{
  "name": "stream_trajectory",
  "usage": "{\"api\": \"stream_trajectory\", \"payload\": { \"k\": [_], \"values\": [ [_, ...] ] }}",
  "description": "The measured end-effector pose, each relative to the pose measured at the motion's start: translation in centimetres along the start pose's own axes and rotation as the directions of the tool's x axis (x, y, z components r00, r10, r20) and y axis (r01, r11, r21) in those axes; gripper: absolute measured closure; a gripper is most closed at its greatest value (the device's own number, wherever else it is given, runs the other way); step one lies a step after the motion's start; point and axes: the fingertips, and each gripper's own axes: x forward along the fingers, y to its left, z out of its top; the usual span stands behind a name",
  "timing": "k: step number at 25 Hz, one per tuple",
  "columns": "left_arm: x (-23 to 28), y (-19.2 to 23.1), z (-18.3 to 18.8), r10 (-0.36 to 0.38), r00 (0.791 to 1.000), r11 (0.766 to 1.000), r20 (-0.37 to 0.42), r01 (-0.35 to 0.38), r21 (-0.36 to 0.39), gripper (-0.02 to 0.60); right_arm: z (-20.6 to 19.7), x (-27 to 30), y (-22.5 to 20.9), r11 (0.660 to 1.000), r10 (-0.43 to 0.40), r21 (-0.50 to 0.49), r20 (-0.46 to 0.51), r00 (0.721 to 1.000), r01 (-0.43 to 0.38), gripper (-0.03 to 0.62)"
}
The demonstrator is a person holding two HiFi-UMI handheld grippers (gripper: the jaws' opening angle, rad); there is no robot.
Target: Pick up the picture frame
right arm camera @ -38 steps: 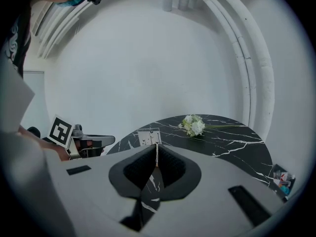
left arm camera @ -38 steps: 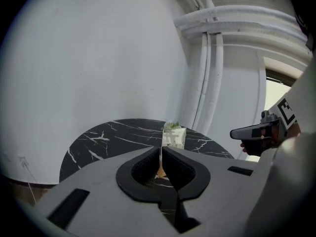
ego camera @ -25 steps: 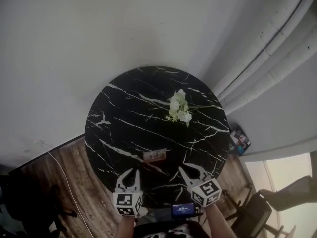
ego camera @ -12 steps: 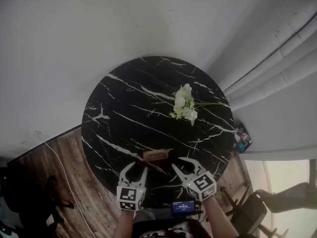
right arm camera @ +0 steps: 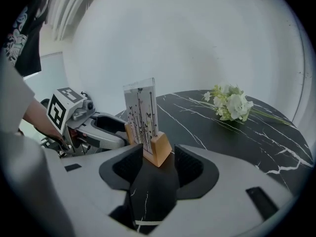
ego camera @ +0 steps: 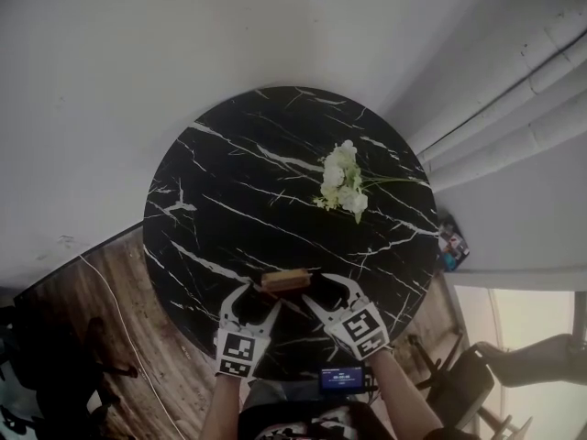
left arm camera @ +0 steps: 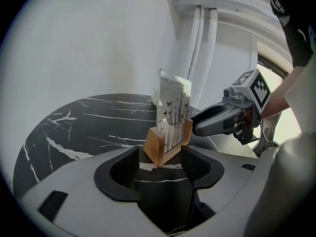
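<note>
Jaws of the left gripper (left arm camera: 160, 163) and right gripper (right arm camera: 157, 164), both having just been opening and now wide apart. Each pair flanks one end of the small upright wooden-based picture frame (ego camera: 286, 280) without pressing it. The frame stands close to the near edge of the round black white-veined marble table (ego camera: 211, 200). Bare tabletop lies beyond, with the white flower sprig (ego camera: 341, 183) well apart.

Dim, soft, even light; both gripper views bulge fisheye-style with black vignetted corners, and nearby parts blur.
</note>
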Motion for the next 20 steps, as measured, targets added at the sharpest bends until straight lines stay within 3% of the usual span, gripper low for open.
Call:
{"api": "stream_trajectory", "payload": {
  "k": [3, 12, 20],
  "values": [
    [0.7, -0.1, -0.3, 0.001, 1.000, 0.998, -0.024, 0.001, 0.068, 0.316, -0.1, 0.6, -0.2, 1.000, -0.007, 0.014, 0.002, 1.000, 0.007, 0.430],
    [1.5, -0.5, 0.5, -0.026, 1.000, 0.988, 0.001, 0.025, 0.149, 0.288, -1.1, 2.1, 0.0, 0.999, -0.003, -0.052, -0.066, 0.998, -0.001, 0.430],
    [2.4, -0.3, 0.4, -0.024, 1.000, 0.968, -0.017, 0.027, 0.250, 0.258, -1.4, 2.9, 0.0, 0.999, 0.009, -0.036, -0.093, 0.996, -0.012, 0.430]
  ]
}}
